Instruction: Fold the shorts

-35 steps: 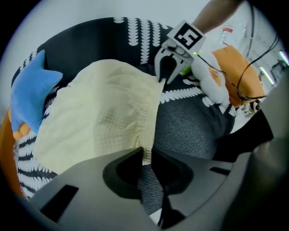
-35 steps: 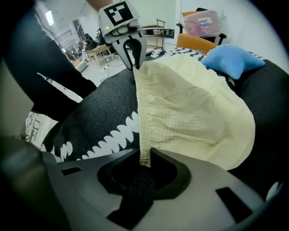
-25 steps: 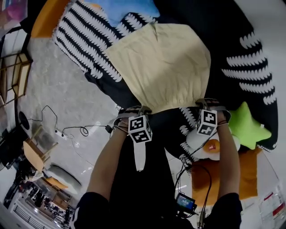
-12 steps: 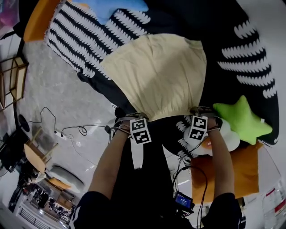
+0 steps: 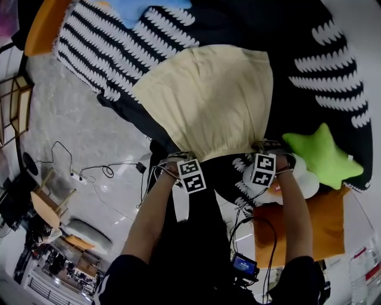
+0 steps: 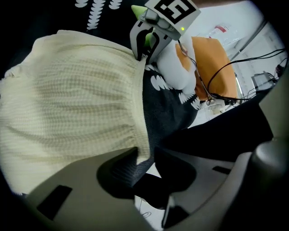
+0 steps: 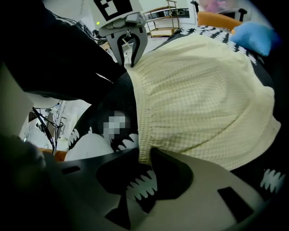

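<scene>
Edges: the shorts [image 5: 208, 98] are spread flat on a black blanket [image 5: 119, 53] with white toothed stripes. Its near edge runs just behind the waistband, and its left edge drops to a grey floor [image 5: 71, 119].
Open room: bare dark blanket is seen beyond the far hem and along the right side of the shorts. Little blanket is left between the waistband and the near edge.
Shorts and tongs: the gathered waistband lies nearest the person, with one gripper set at each of its corners.
Left gripper [image 6: 143, 153]: the jaws are narrowly apart and have just been opening. The left waistband corner lies between them, and a thin dark gap is seen beside one jaw.
Right gripper [image 7: 144, 153]: the jaws are drawn close, and the right waistband corner is pinched between the tips.
Near right corner: a green star cushion [image 5: 321, 156] and a white plush toy [image 5: 297, 181] are crowded just beside the right gripper. An orange cushion [image 5: 324, 232] is seen behind them.
Far edge: a blue cushion [image 5: 146, 7] is seen well apart from the shorts.
Floor: cables [image 5: 89, 173] are trailed near the left edge, and a wooden chair [image 5: 47, 202] is seen farther off.
</scene>
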Demonstrator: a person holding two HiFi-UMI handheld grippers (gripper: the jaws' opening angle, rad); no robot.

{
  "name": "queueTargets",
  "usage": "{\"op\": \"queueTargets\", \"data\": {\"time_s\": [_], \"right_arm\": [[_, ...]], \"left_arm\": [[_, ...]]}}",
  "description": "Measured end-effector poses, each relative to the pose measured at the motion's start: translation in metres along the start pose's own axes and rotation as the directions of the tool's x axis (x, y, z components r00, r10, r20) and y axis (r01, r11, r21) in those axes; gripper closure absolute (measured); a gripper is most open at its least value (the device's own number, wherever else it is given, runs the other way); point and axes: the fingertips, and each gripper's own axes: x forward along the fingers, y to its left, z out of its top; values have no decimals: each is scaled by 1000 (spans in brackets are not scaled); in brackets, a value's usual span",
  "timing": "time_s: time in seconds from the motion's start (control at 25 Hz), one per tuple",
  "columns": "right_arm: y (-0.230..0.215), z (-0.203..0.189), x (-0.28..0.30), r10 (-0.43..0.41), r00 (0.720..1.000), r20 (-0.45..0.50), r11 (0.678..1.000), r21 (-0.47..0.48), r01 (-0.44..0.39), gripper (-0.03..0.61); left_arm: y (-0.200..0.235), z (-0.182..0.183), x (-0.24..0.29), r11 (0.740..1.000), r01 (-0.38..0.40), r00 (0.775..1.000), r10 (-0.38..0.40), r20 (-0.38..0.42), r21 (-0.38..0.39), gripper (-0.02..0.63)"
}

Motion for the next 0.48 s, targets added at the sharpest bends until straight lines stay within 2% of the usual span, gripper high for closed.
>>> {"op": "queueTargets", "data": {"time_s": [0.04,0.08,0.12,0.16,0.2,0.28,0.4,0.48], "right_arm": [[3,-2,-1,12,1000,5,1000,5,-12,460],[8,-3,-2,33,999,7,999,6,-34,423],[15,-3,-3,57,998,5,998,1,-57,346],[21,-3,-5,72,997,1,997,-4,-72,310],[25,-1,-7,77,997,0,997,-5,-77,312],[27,5,-15,68,998,10,998,15,-69,271],[27,11,-27,40,998,39,996,80,-43,159],[25,12,-36,-11,997,83,988,156,-2,155]], "left_arm": [[-6,-4,5,1000,18,999,-18,-27,1,443],[-13,-9,9,999,45,998,-45,-54,3,322],[-20,-14,12,998,67,995,-66,-69,7,277],[-25,-16,13,997,74,995,-74,-66,6,262],[-26,-17,12,997,72,996,-73,-48,-7,259],[-24,-16,8,993,74,997,-73,16,-94,230],[-16,-12,-5,954,106,988,-70,136,-279,209],[-12,-11,-15,926,118,981,-53,186,-359,201]]}}
